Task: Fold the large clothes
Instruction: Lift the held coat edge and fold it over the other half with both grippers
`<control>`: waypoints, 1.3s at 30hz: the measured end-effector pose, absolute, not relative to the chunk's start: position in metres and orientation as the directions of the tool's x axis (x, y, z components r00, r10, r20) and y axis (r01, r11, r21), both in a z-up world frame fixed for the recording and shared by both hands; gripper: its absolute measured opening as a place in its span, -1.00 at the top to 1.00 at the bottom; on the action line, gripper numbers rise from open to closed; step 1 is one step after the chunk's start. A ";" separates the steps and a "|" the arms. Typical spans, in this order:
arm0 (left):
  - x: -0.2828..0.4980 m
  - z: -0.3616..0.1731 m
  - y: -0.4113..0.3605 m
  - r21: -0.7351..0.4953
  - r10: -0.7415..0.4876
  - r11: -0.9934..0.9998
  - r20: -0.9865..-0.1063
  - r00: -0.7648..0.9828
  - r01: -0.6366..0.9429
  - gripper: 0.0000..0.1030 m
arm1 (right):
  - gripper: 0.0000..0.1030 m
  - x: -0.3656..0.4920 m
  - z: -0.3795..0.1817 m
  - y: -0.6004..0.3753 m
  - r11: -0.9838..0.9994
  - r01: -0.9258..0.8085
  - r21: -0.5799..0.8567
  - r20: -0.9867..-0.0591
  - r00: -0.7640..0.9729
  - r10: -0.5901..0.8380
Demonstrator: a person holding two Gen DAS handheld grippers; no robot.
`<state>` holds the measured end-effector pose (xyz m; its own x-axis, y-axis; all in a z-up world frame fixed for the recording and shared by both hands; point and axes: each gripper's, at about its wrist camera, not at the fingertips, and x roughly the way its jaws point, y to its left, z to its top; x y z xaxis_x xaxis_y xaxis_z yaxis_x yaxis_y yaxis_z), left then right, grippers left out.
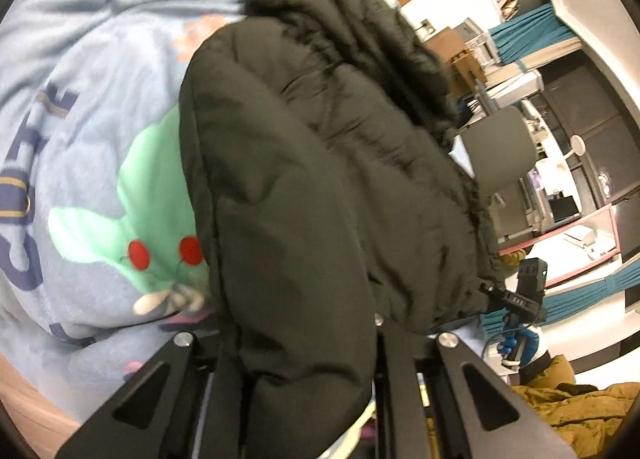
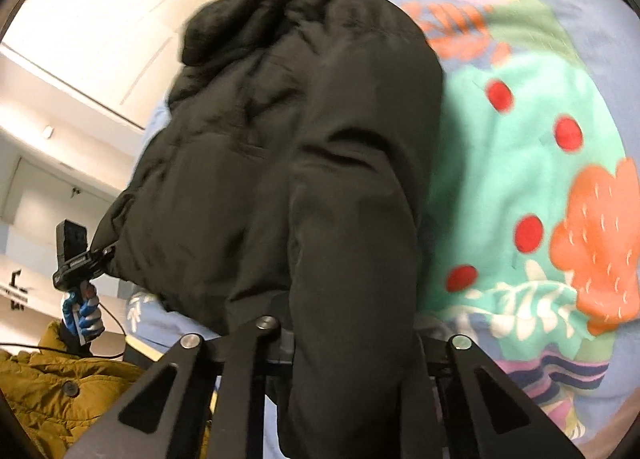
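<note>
Item: black padded jacket, on printed blue blanket, long axis running straight away from both claws, hood end farthest | Left gripper: clamped on near hem | Right gripper: clamped on same hem, alongside | Judgement: both equally near; fold goes forward along the axis | Nearby: mustard coat.

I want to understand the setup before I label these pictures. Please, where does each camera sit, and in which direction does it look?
Left wrist: sits on the left gripper, looks along its jaws at the black jacket on a cartoon blanket; the right gripper shows at the jacket's far edge.
Right wrist: sits on the right gripper, looks at the same jacket; the left gripper shows, in a gloved hand.
Shared: jacket, blanket, mustard coat.
</note>
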<state>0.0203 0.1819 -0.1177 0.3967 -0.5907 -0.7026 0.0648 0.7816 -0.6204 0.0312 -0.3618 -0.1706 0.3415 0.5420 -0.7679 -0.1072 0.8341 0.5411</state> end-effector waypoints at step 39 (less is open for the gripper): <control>0.479 0.000 0.230 -0.681 -0.435 0.723 -0.581 0.688 -0.117 0.72 | 0.76 0.431 -0.006 -0.395 0.811 0.097 0.577 -0.537 0.794 0.286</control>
<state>0.4789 0.2302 0.0003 0.6879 -0.4352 -0.5809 -0.1173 0.7232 -0.6806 0.4309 -0.3953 -0.0059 0.7937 0.2864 -0.5367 0.0973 0.8112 0.5767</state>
